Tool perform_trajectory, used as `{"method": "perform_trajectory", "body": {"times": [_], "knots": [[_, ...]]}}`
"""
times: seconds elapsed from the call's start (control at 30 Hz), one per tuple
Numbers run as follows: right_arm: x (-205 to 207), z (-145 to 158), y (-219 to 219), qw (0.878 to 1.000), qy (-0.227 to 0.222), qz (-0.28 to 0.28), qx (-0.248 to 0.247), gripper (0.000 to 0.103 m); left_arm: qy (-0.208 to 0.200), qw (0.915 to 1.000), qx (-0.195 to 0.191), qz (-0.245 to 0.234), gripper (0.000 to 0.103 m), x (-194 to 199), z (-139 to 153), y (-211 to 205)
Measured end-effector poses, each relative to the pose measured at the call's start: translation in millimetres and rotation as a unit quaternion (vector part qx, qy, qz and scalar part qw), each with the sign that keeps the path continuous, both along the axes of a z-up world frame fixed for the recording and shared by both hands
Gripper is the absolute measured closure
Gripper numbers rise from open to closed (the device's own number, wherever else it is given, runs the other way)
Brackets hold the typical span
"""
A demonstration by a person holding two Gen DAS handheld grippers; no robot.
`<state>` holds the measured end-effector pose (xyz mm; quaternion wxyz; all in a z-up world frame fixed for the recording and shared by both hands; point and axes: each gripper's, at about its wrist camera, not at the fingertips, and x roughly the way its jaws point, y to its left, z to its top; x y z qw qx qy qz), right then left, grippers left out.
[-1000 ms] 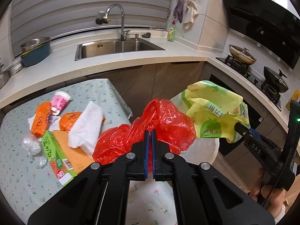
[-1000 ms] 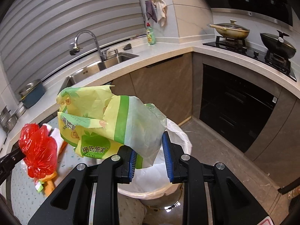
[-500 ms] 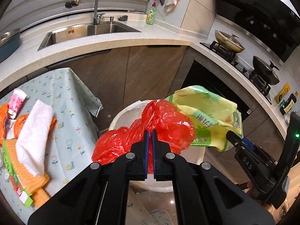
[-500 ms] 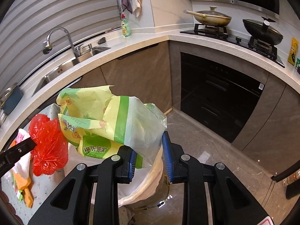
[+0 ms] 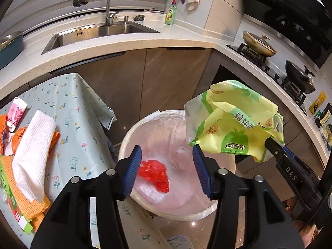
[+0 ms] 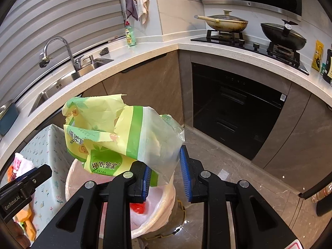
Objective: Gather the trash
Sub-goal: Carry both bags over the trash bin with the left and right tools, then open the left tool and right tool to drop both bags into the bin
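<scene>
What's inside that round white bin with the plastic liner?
A crumpled red plastic bag lies on the liner of the round white bin. The yellow-green plastic wrapper in the right fingers hides part of the far rim.

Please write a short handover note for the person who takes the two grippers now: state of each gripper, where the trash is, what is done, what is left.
Left gripper: open and empty; its jaws have just been opening, above the bin.
Right gripper: holds the yellow-green bag, over the bin's rim.
Done: the red bag lies inside the white-lined bin.
Left: let go of the yellow-green bag over the bin. Then clear the table: white towel, pink paper cup, orange wrappers and the green box are on it.
</scene>
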<state>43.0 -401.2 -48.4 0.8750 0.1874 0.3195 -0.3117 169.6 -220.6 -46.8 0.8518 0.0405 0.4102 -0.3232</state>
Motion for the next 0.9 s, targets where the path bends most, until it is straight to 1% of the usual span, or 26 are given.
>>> {"method": "perform_trajectory", "body": {"times": [0.13, 0.2, 0.27, 0.43, 0.57, 0.7, 0.8, 0.9], "knots": [[8, 1, 10, 1.0, -0.003, 0.015, 0.001, 0.072, -0.006, 0.9998, 0.002, 0.02, 0.046, 3, 3, 13], [10, 2, 15, 1.0, -0.004, 0.019, -0.001, 0.061, -0.009, 0.9995, 0.004, 0.031, 0.038, 4, 3, 20], [13, 3, 20, 1.0, -0.006, 0.023, -0.002, 0.057, -0.011, 0.9991, 0.005, 0.04, 0.036, 5, 4, 27], [17, 7, 35, 0.999, -0.009, 0.042, 0.001, 0.054, -0.015, 0.9978, 0.007, 0.065, 0.035, 7, 6, 49], [27, 12, 49, 0.998, -0.01, 0.064, -0.008, 0.051, -0.02, 0.9958, 0.006, 0.089, 0.03, 8, 8, 70], [35, 17, 60, 0.997, -0.014, 0.076, -0.006, 0.051, -0.025, 0.994, 0.005, 0.106, 0.03, 8, 12, 88], [39, 23, 72, 0.996, -0.019, 0.088, -0.004, 0.048, -0.029, 0.9916, 0.005, 0.126, 0.028, 9, 15, 107], [45, 26, 92, 0.994, -0.017, 0.112, -0.004, 0.048, -0.03, 0.9885, 0.005, 0.148, 0.027, 13, 18, 127]]}}
